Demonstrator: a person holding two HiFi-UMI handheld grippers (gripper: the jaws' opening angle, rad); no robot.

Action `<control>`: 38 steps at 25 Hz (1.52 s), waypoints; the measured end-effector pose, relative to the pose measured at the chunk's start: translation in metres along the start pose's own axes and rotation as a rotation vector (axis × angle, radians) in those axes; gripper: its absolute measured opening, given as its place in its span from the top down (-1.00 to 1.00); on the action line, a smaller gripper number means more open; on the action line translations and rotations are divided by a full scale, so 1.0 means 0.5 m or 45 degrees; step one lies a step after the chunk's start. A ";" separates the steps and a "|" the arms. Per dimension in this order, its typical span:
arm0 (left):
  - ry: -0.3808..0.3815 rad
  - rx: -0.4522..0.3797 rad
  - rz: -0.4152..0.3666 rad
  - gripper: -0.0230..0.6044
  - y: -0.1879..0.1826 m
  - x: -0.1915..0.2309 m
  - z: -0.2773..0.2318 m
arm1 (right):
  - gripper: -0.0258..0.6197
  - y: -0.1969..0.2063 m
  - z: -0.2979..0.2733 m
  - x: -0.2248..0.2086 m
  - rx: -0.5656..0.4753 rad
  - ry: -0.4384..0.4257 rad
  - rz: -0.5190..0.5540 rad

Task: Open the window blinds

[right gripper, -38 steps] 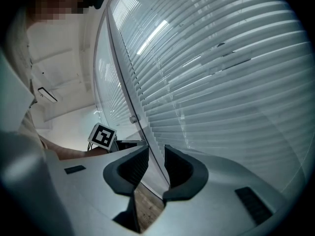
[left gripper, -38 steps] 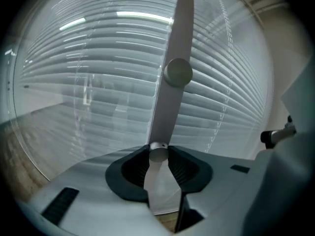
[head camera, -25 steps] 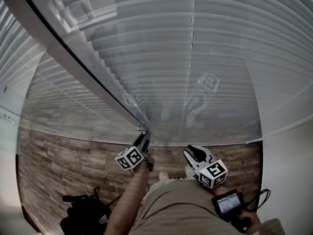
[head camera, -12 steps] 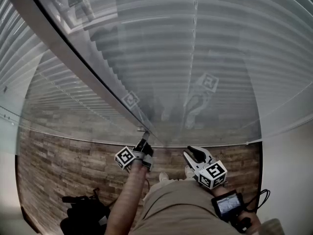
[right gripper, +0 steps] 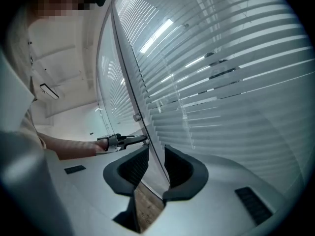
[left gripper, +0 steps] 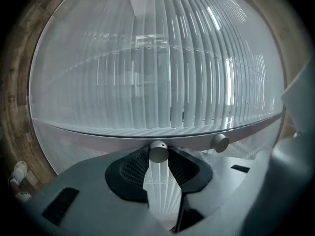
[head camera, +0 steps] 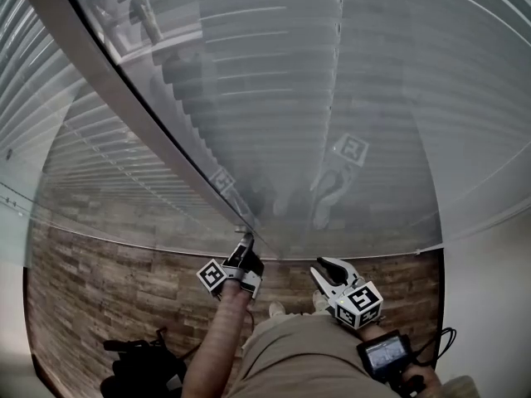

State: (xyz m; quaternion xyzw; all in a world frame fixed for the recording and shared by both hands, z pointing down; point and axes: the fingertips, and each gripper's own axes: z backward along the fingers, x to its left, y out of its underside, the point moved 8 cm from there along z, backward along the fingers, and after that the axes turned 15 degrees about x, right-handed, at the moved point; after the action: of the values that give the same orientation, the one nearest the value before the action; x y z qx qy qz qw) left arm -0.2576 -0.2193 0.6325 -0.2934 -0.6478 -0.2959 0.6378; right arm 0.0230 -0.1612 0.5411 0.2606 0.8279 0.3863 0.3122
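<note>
Two claws are working at the glazed window. My left claw (head camera: 244,245) is pinching a small round knob (left gripper: 158,150) at the edge of the grey frame bar (head camera: 108,89), pads pressing on its sides, while my right claw (head camera: 325,266) is hanging spread and empty just short of the glass. The bar is running slantwise from the top left corner down to the knob, with slats showing on either side of it, and a second knob (left gripper: 220,142) is sitting near the first along the same bar. Behind the glass the blinds (head camera: 373,73) are hanging with their slats lying level, long axis side to side, and thin cords are crossing them upright. Open room is lying below the window over the wooden floor (head camera: 99,280), where a black bag (head camera: 137,363) is resting at the left. Reflections of both claws are blurring the lower slats, the blinds' top and side ends are running out of view, and I cannot tell how far the slats are tilting.
</note>
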 end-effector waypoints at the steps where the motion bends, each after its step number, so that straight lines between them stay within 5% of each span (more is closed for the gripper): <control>1: -0.005 -0.002 -0.009 0.50 0.001 0.005 0.001 | 0.62 0.005 -0.002 -0.001 0.002 0.000 -0.002; 6: -0.162 0.027 -0.252 0.49 -0.005 -0.019 -0.002 | 0.62 -0.008 -0.003 0.004 -0.007 -0.001 0.005; 12: -0.738 0.255 -1.088 0.23 0.030 -0.065 -0.004 | 0.62 -0.001 0.005 0.005 -0.003 -0.001 0.001; 14: -0.876 0.288 -1.275 0.23 0.034 -0.078 -0.011 | 0.62 -0.006 0.007 0.008 -0.002 0.001 -0.001; 16: -0.952 0.295 -1.359 0.23 0.034 -0.083 -0.017 | 0.62 -0.006 0.007 0.008 -0.002 0.003 -0.003; 23: -1.133 0.282 -1.546 0.35 0.037 -0.092 -0.034 | 0.62 -0.005 0.008 -0.002 -0.012 0.024 -0.017; 26: -1.151 0.276 -1.551 0.48 0.030 -0.090 -0.032 | 0.62 -0.002 0.011 -0.007 -0.013 0.032 -0.025; 38: -0.929 0.232 -1.194 0.50 0.010 -0.078 -0.021 | 0.62 0.001 0.010 -0.011 -0.004 0.022 -0.024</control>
State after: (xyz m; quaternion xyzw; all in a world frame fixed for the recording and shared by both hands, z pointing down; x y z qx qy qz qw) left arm -0.2465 -0.2243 0.5937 -0.0033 -0.9079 -0.3692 0.1983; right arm 0.0303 -0.1622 0.5405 0.2490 0.8324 0.3867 0.3092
